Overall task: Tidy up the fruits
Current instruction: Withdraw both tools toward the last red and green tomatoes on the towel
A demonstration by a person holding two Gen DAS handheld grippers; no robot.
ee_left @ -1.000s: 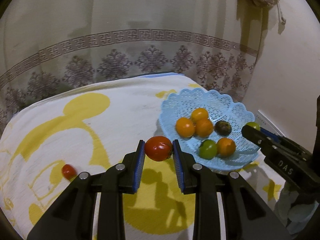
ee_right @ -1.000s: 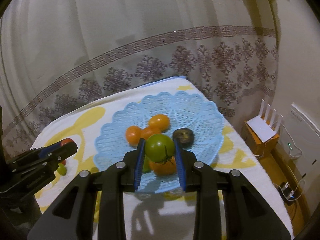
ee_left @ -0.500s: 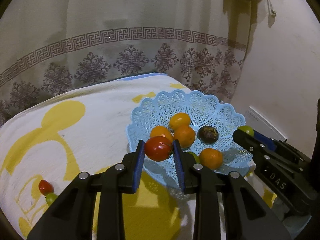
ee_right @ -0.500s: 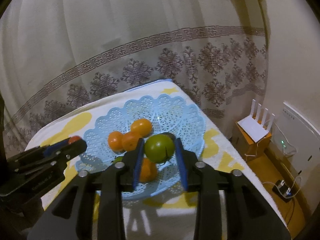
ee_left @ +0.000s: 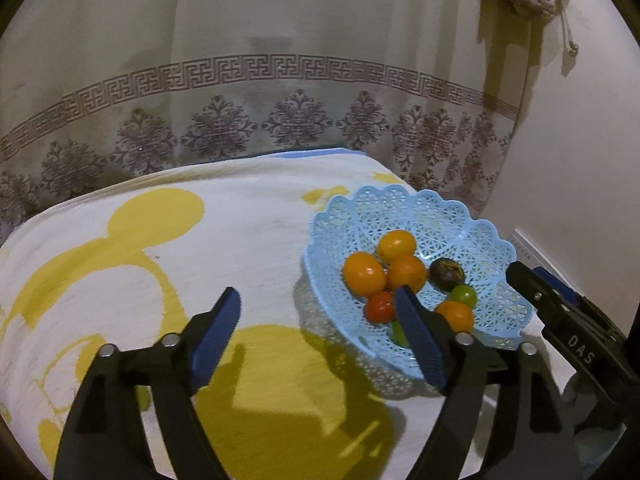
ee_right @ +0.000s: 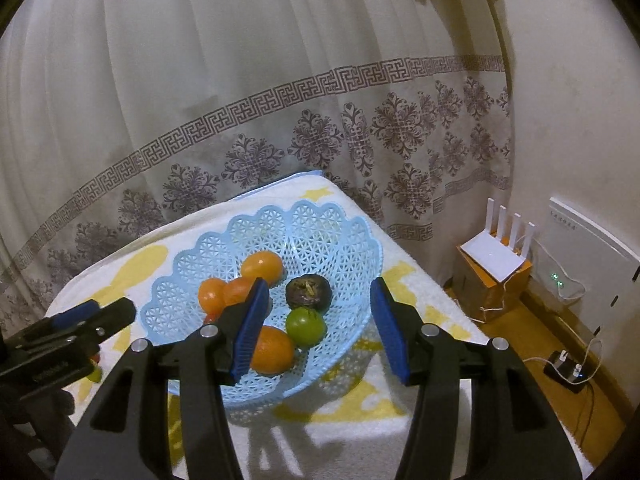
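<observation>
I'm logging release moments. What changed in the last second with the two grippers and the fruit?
Both let go: the left gripper opened and its red tomato now lies in the blue basket; the right gripper opened and its green tomato sits beside the dark fruit. The oranges and the basket stayed put.

Each camera sat just behind its own gripper and looked forward along the two fingers, down at an angle onto the towel-covered table [ee_left: 248, 232] with the curtain [ee_right: 240, 80] behind. The left wrist view hung over the table's left part, with the blue basket [ee_left: 492, 240] off to its right. The right wrist view stood nearer and almost square to the same basket [ee_right: 360, 240], with the wall and router [ee_right: 496, 252] on its right. Both views shared the basket, its fruit and the curtain; each caught the other gripper at its edge.
</observation>
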